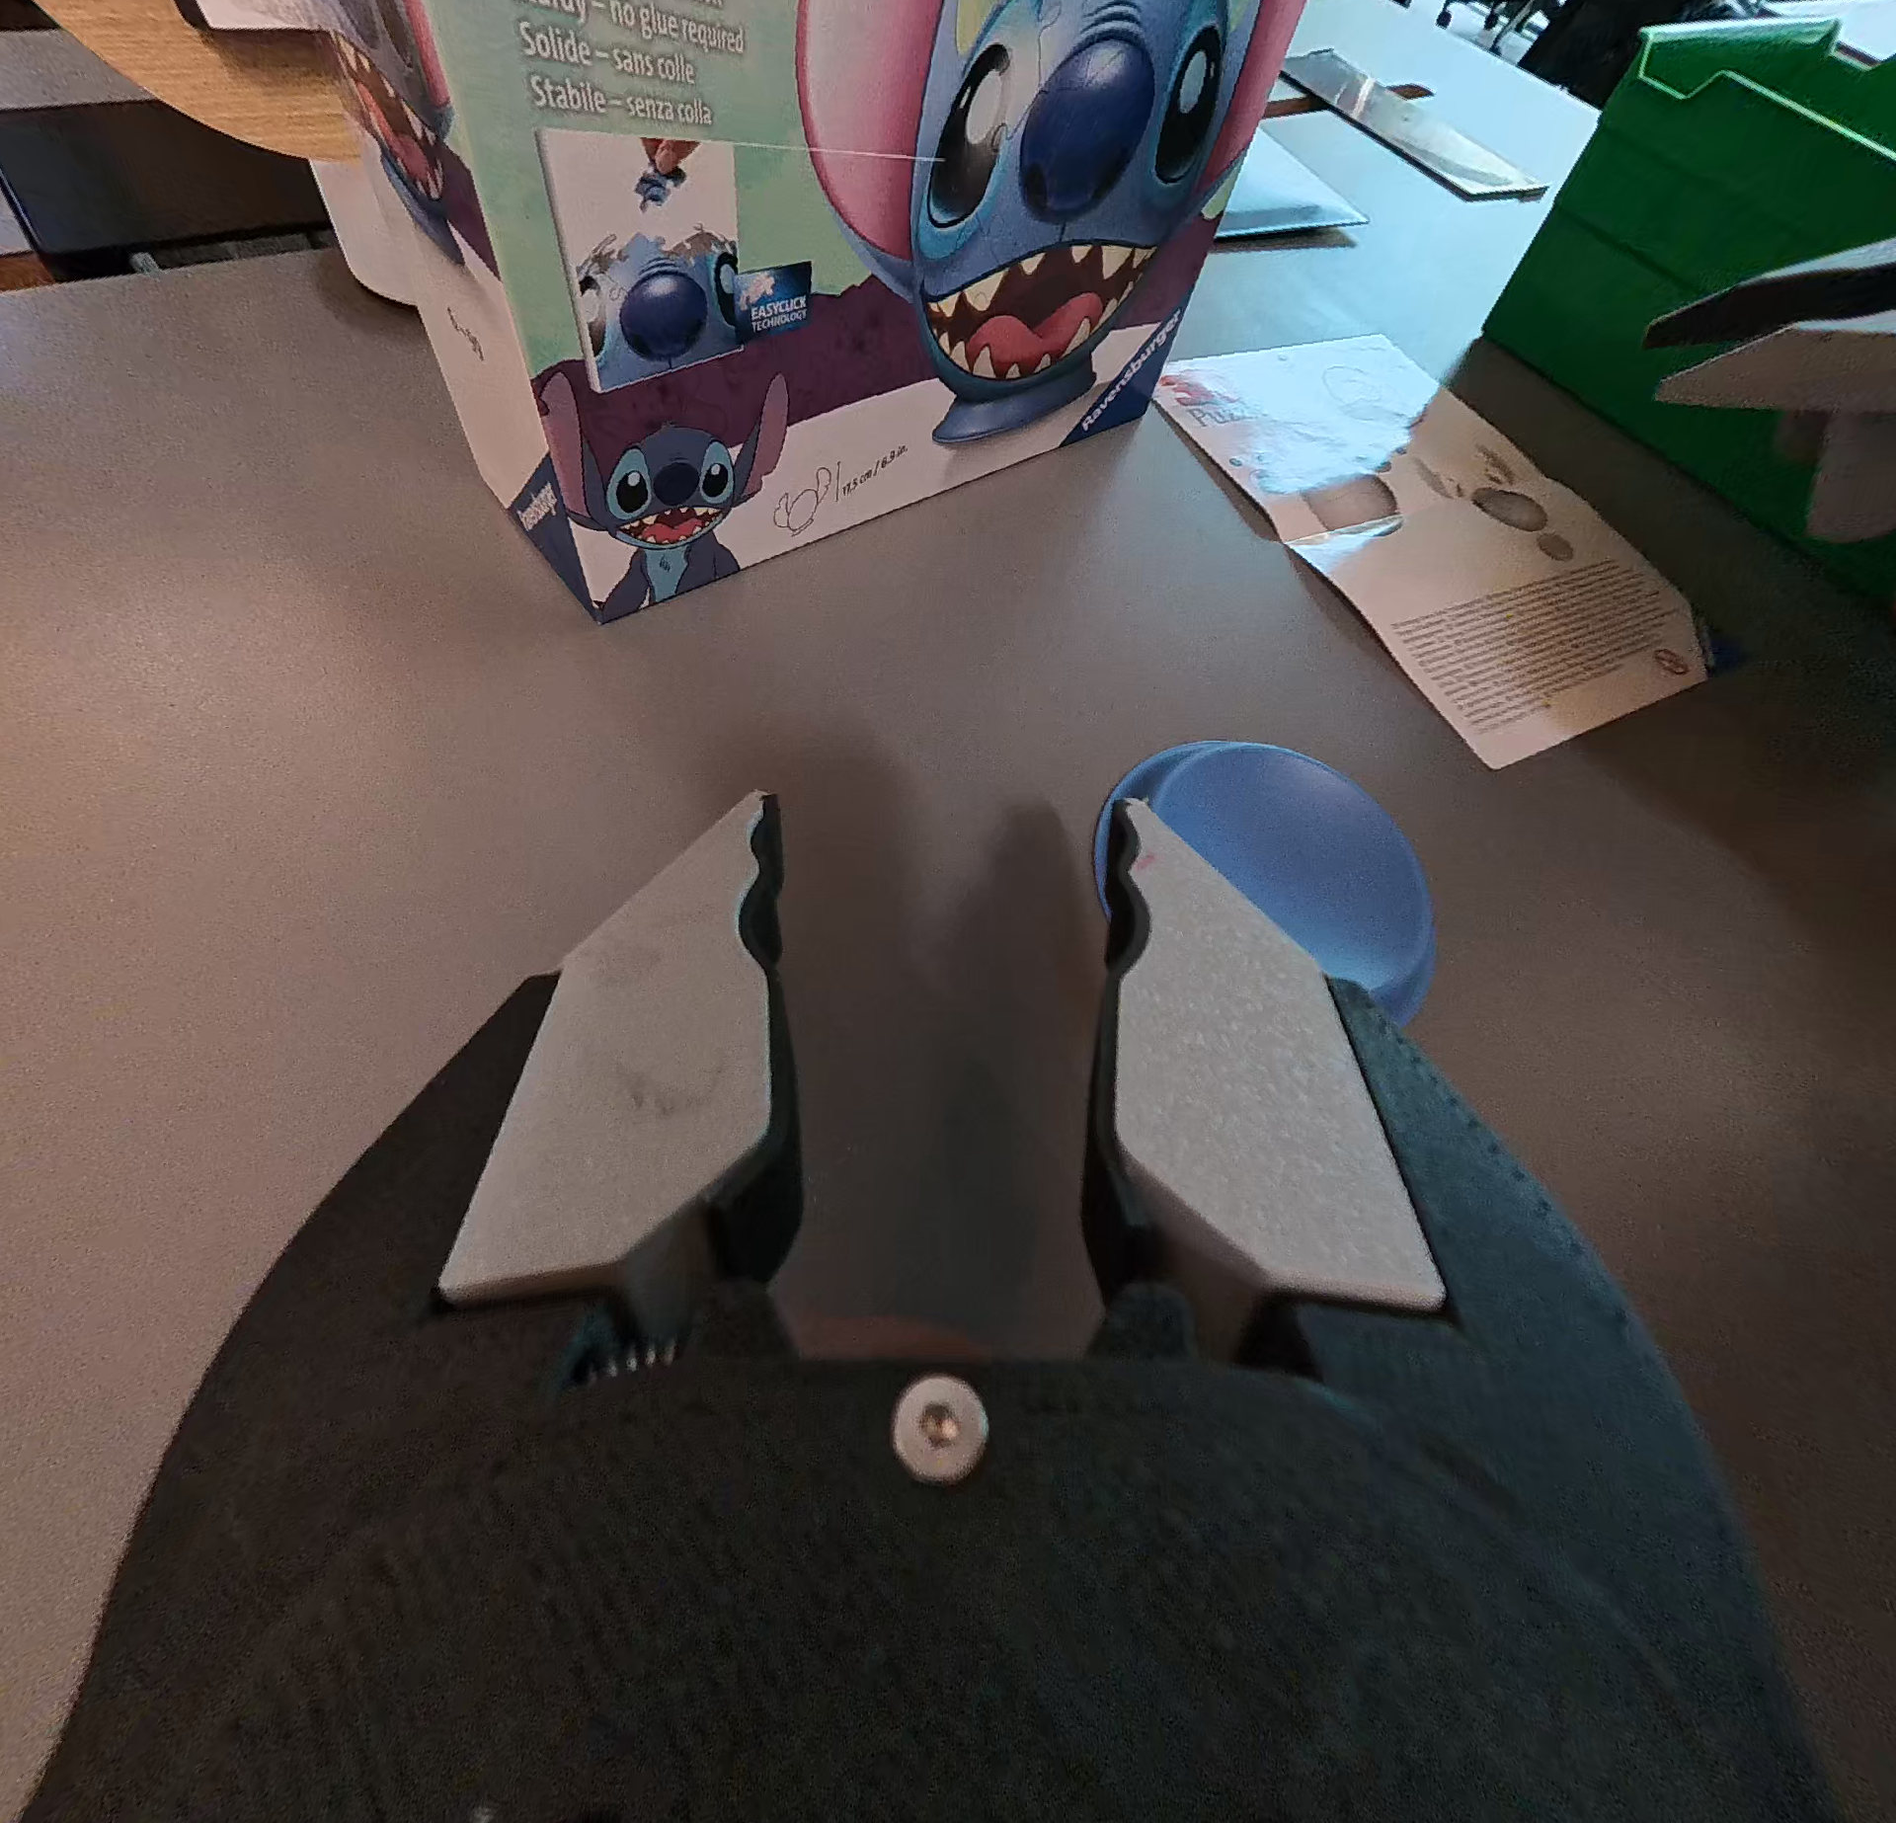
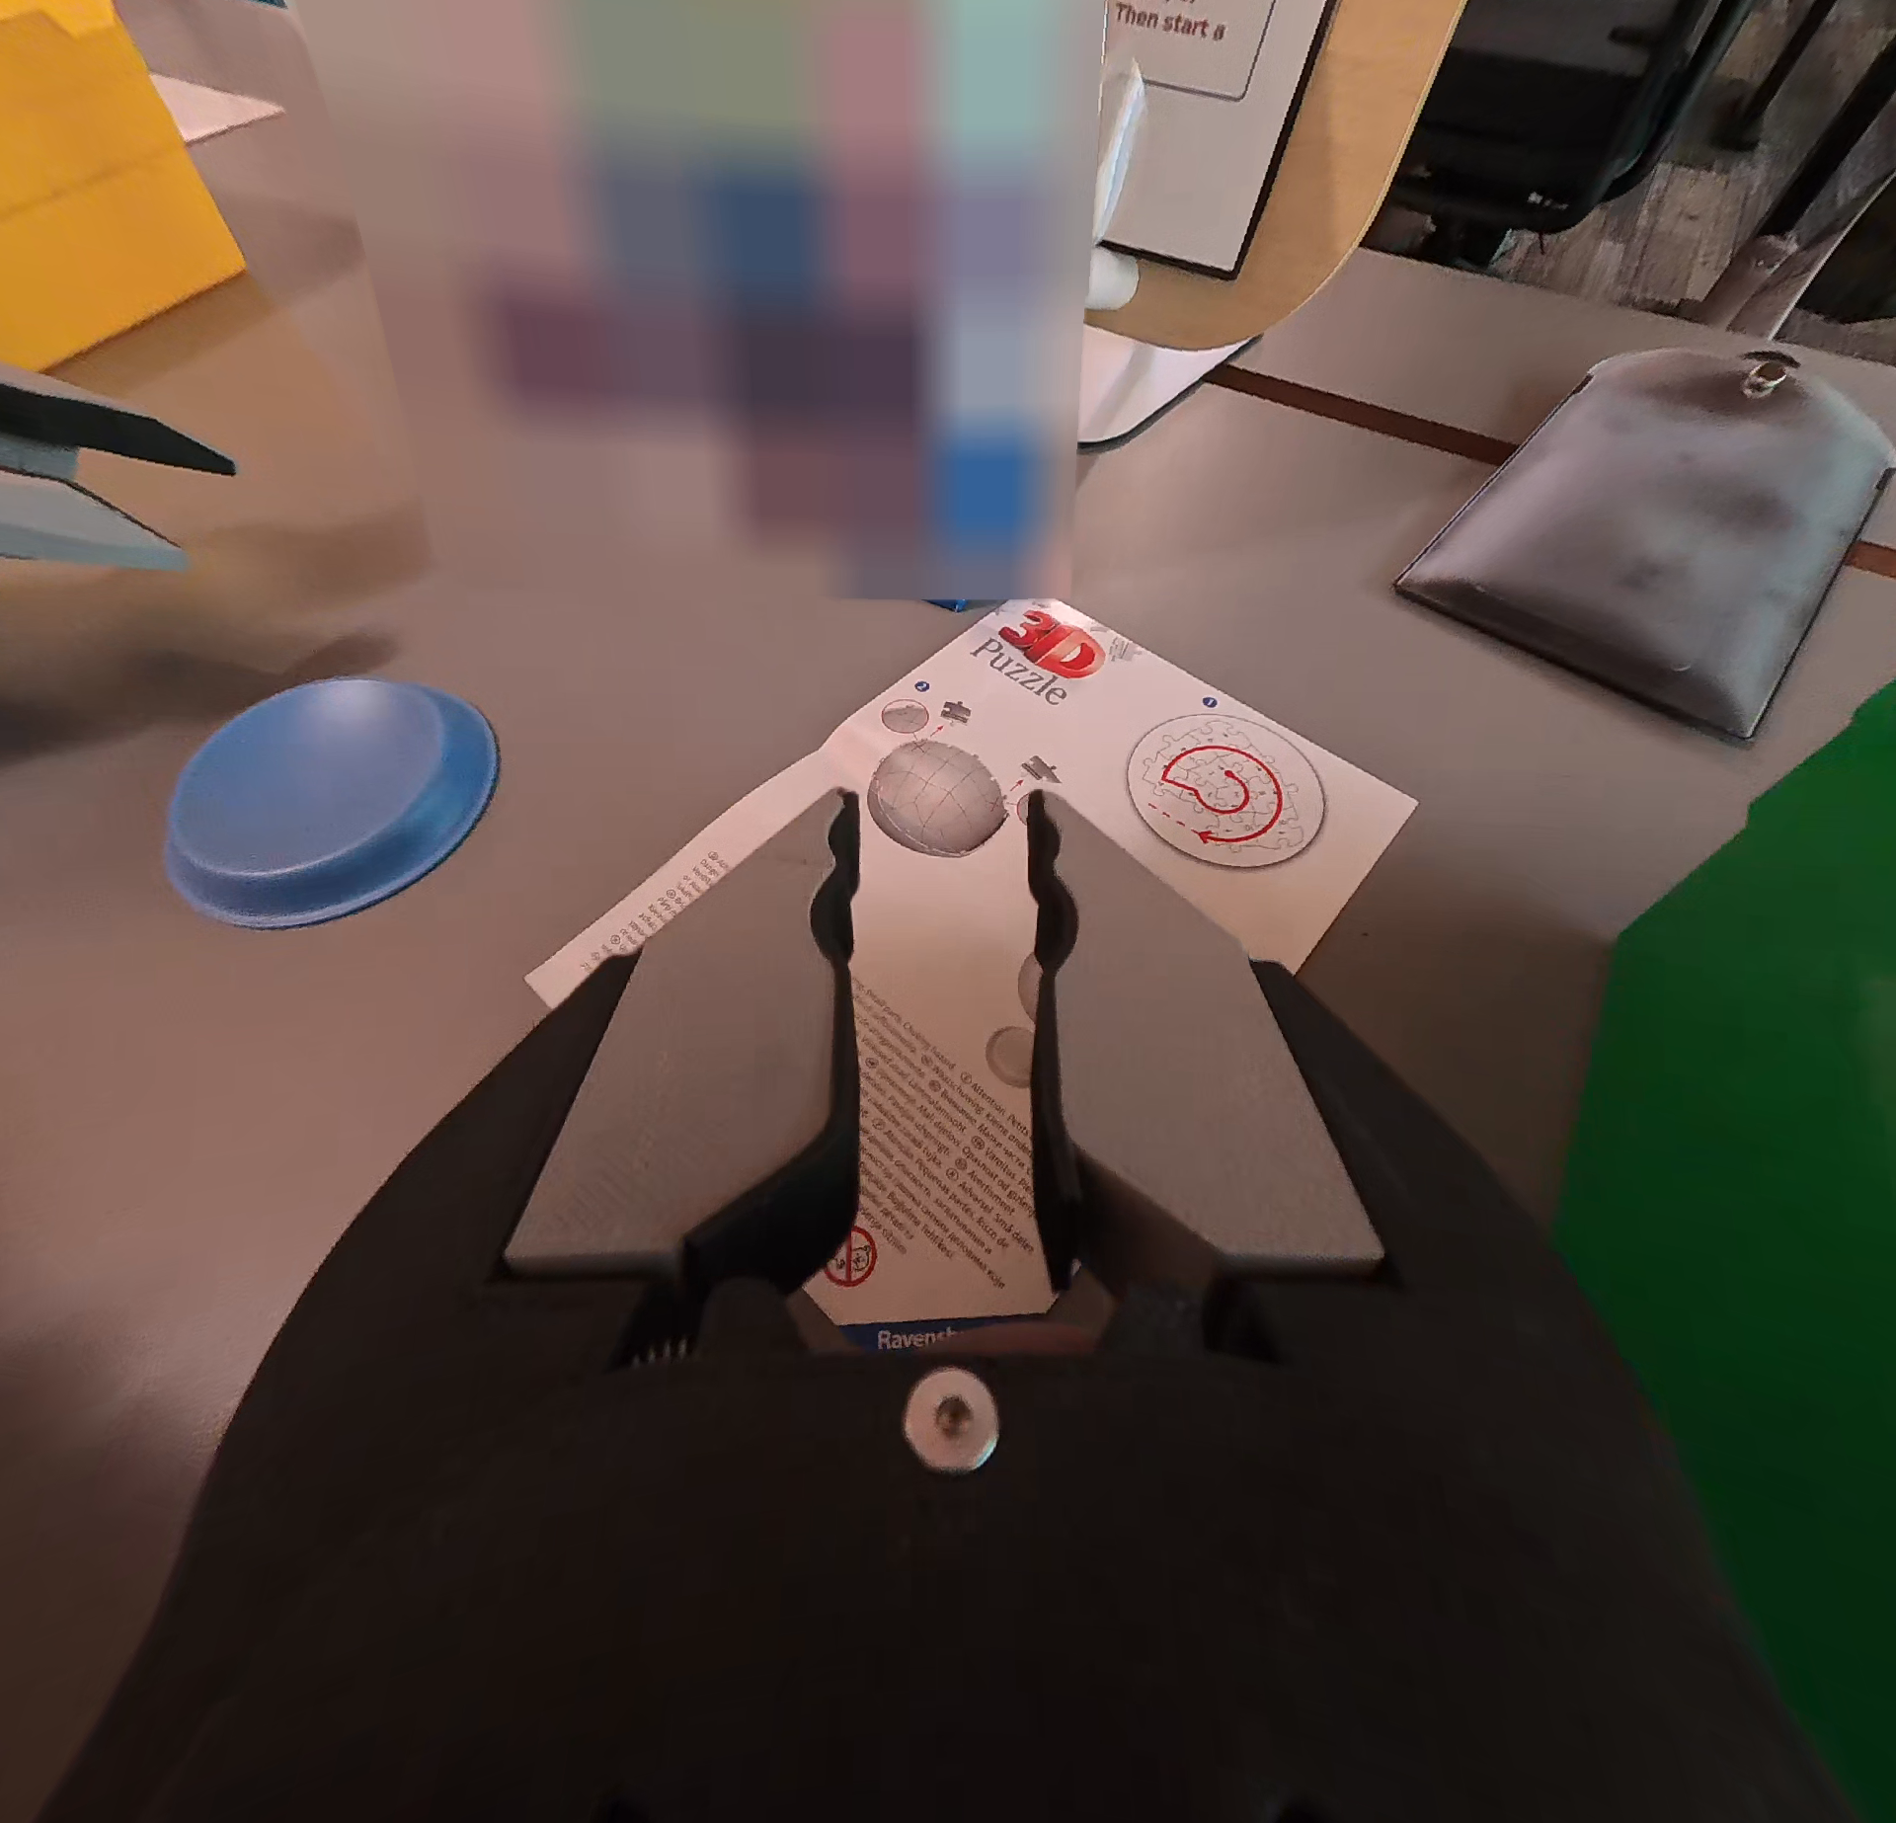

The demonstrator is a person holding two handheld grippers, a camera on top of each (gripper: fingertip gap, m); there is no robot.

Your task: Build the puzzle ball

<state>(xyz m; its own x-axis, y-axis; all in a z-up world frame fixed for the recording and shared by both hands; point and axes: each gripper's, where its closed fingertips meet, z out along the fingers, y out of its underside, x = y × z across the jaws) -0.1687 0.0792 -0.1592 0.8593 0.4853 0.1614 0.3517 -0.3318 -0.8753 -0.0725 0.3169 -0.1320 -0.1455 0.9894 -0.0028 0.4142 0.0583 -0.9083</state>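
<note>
A round blue stand (image 1: pixel 1303 861) lies on the grey table, just right of my left gripper's right fingertip; it also shows in the right wrist view (image 2: pixel 328 799), left of my right gripper. My left gripper (image 1: pixel 939 809) is open and empty above the bare table. My right gripper (image 2: pixel 939 804) is open and empty, hovering over the folded instruction leaflet (image 2: pixel 1180 779), which also lies at the right in the left wrist view (image 1: pixel 1457 543). The puzzle box (image 1: pixel 821 235) stands upright behind. No loose puzzle pieces are in view.
A green bin (image 1: pixel 1734 255) stands at the right, with the other gripper's fingers (image 1: pixel 1785 358) in front of it. In the right wrist view there is a yellow bin (image 2: pixel 92 183) at far left, a dark pouch (image 2: pixel 1662 532) at right and a green bin (image 2: pixel 1765 1107) close by.
</note>
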